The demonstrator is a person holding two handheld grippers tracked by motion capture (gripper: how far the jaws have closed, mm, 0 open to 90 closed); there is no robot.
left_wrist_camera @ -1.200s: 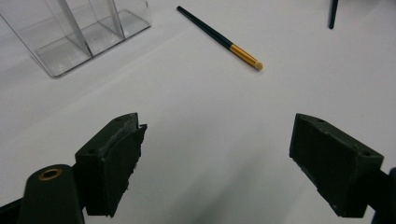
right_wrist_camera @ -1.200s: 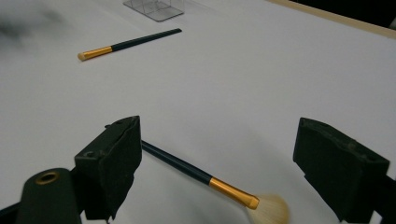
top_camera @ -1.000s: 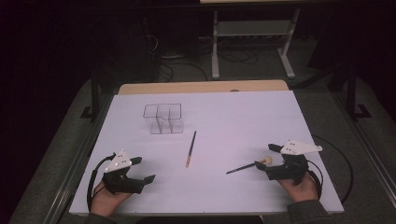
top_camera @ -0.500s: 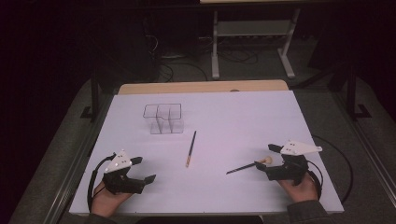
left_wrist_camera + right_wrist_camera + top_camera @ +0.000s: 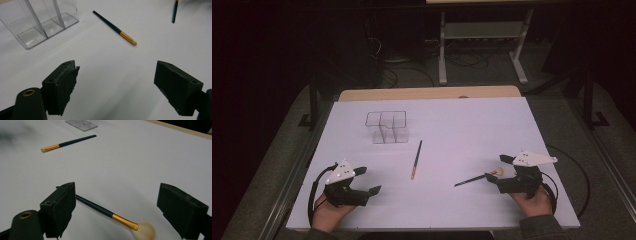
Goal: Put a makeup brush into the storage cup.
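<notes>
Right gripper view: right tongs spread wide, straddling fan brush, not gripping; left tongs released, empty.

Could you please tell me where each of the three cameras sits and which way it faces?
High view: above the person's side, facing forward and down on the table; shows both hands, the left tongs and right tongs.
Left gripper view: rides the left tongs, looking past open jaws at the clear organizer and small brush.
Right gripper view: rides the right tongs, jaws open around the fan brush.
Shared: both gripper views show the small brush and organizer.
</notes>
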